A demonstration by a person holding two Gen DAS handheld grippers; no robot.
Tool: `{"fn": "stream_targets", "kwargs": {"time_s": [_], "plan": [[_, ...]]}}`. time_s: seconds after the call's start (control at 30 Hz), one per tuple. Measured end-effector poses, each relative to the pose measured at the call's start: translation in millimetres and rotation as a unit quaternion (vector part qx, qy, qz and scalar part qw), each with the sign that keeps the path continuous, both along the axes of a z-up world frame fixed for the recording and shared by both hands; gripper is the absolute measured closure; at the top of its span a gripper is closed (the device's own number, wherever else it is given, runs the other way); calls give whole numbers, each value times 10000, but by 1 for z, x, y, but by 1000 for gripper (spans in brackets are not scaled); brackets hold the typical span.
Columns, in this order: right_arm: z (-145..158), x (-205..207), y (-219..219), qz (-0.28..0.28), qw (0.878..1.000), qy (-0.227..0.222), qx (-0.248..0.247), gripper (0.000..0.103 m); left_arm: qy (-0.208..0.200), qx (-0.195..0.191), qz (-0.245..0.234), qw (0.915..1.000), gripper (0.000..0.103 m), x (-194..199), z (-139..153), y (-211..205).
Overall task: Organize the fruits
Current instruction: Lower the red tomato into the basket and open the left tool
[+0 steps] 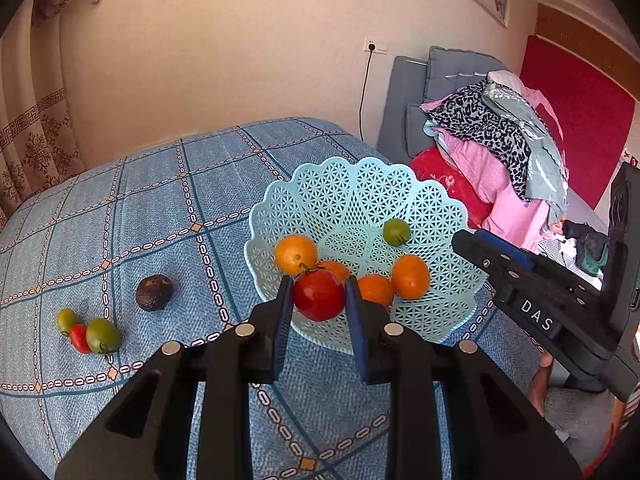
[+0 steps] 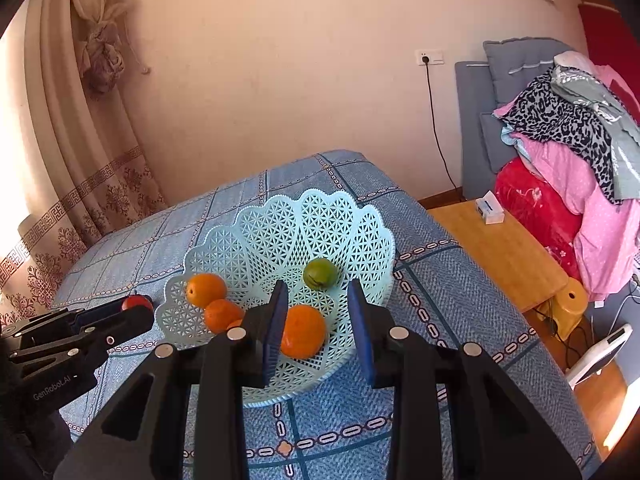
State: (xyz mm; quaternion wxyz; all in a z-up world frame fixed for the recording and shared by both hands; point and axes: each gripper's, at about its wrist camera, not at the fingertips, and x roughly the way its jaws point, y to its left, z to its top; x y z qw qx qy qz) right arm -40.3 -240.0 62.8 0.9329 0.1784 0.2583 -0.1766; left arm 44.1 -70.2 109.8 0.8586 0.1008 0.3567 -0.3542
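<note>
Left claw [image 1: 319,294] grips red tomato [image 1: 319,295] over basket [image 1: 420,192]

- The far half of the basket [image 1: 360,184] floor lies bare apart from one green fruit [image 1: 396,231]; the upper middle of the left wrist frame is open.
- Four oranges [image 1: 296,253] crowd the basket's near side, at the frame's centre.
- The left gripper [image 1: 319,294], clamped on a red tomato [image 1: 319,295], fills the near rim.
- The right gripper [image 2: 319,312], its fingers spread, hangs over the basket's right portion.
- At lower left, an avocado [image 1: 154,292] and three small tomatoes [image 1: 88,334] sit on the cloth [image 1: 160,200], with bare cloth around.
</note>
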Motion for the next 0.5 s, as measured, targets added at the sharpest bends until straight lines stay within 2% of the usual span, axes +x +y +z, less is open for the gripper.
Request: {"fn": "stream_targets", "kwargs": {"time_s": [0.07,0.17,0.2,0.23,0.3,0.5], "plan": [[0,0,-1,-13,10000,-10,4,66,40,20,-87,10000,77,-2,-3,-8],[0,0,0,-26,10000,-18,-11,65,82,32,-218,9997,76,-7,-7,-18],[0,0,0,-31,10000,-18,-21,65,118,31,-254,9996,67,-8,-8,-20],[0,0,0,-35,10000,-17,-22,65,147,22,-266,9995,49,-8,-10,-22],[0,-1,-1,-45,10000,-21,-9,65,79,-42,-209,9997,39,-8,-10,-21],[-1,-2,-2,-81,10000,-28,7,64,41,-68,-43,10000,39,0,-7,-6]]}}
